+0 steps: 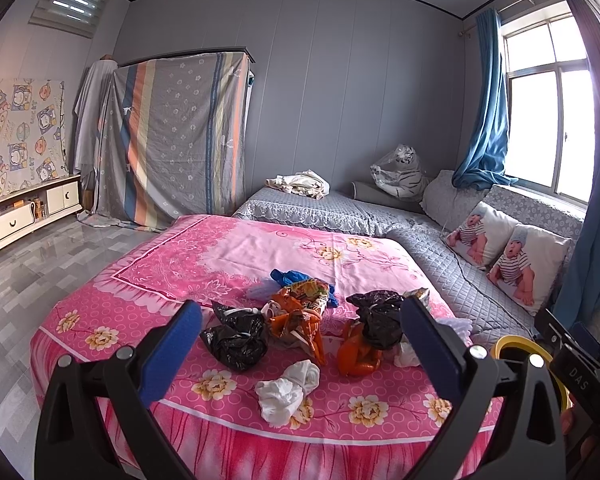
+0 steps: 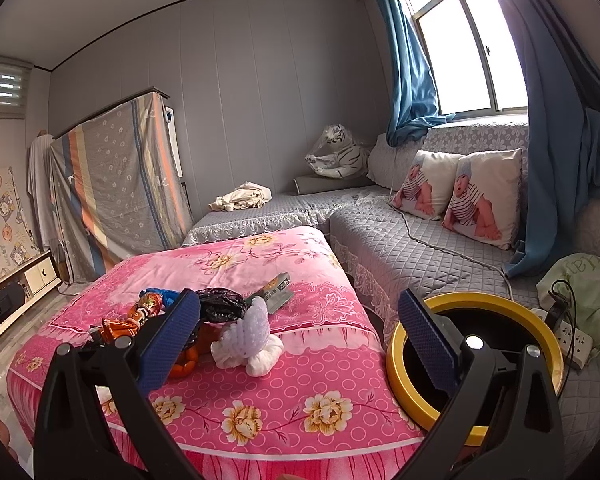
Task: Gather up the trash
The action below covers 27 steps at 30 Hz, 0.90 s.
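Nearest to us, both pairs of tongs stand with their blue pads spread wide and nothing between them. Our left gripper (image 1: 300, 340) hangs above the near edge of the pink floral bedspread (image 1: 228, 248), and the trash lies framed in the gap between its fingers without touching either. Just below that gap sits a white crumpled tissue wad (image 1: 288, 390). Beyond it, by the left finger, lies a black plastic bag (image 1: 236, 340); an orange and printed wrapper (image 1: 300, 316) lies in the middle; a second black bag (image 1: 380, 322) rests on an orange bag (image 1: 358, 356) by the right finger. A blue scrap (image 1: 288, 278) peeks out behind the wrapper.

Our right gripper (image 2: 298, 326) hovers over the bed's near right corner. Between its fingers, nearer the left one, we see a white foam net on white tissue (image 2: 248, 340); farther back lies a flat grey packet (image 2: 278, 294). Its left finger hides part of the orange pieces and the black bag, so we cannot make out how they overlap there. Its right finger stands in front of the yellow-rimmed bin (image 2: 396, 364), which sits on the grey quilted sofa just beside the bed; the bin's dark inside is hard to read, and its lower edge is cut off by the gripper body. In the left view only a sliver of that yellow rim shows.

Well beyond the bed, a grey sofa (image 2: 380, 248) carries two baby-print cushions (image 2: 456, 196), a wrapped plush tiger (image 2: 340, 152) and a heap of cream cloth (image 2: 244, 196). A striped sheet (image 1: 180, 136) drapes the wardrobe by the far wall.
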Motion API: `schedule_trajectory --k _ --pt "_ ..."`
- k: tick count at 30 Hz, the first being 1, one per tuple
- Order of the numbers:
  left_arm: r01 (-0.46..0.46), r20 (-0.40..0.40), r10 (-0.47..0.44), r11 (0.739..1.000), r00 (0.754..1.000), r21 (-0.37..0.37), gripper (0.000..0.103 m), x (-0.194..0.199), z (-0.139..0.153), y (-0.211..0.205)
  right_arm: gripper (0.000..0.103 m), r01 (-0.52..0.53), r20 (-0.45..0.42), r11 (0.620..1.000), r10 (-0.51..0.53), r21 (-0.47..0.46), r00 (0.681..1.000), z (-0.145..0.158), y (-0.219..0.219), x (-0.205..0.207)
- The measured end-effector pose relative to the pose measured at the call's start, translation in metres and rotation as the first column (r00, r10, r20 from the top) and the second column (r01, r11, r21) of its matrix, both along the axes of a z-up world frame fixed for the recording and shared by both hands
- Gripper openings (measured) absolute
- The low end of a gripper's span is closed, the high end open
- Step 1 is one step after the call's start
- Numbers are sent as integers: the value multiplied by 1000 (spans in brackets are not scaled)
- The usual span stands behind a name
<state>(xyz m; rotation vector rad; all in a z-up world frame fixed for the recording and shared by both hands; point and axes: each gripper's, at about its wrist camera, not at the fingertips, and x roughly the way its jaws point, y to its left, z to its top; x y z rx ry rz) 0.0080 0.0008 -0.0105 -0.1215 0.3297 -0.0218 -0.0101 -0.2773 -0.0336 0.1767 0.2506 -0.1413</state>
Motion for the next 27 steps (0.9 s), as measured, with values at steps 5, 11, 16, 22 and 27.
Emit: schedule_trajectory --k 5,11,16,22,27 --pt "9 -2 -9 1000 1000 17 96 7 -3 10 95 -20 -14 1000 20 6 1000 -1 -6 8" --pt "36 -58 -36 999 998 4 96 23 -23 44 95 -108 -79 990 116 94 990 -11 -24 26" --pt "71 -117 -64 996 991 58 96 32 -48 58 95 -163 -113 980 176 118 978 -24 -27 39" --pt "133 -186 -125 991 975 30 96 53 -56 68 95 -253 -170 961 269 113 948 -37 -15 58" --pt "208 -219 -191 976 957 58 96 81 -51 52 95 -304 -225 946 322 114 919 -47 -10 77"
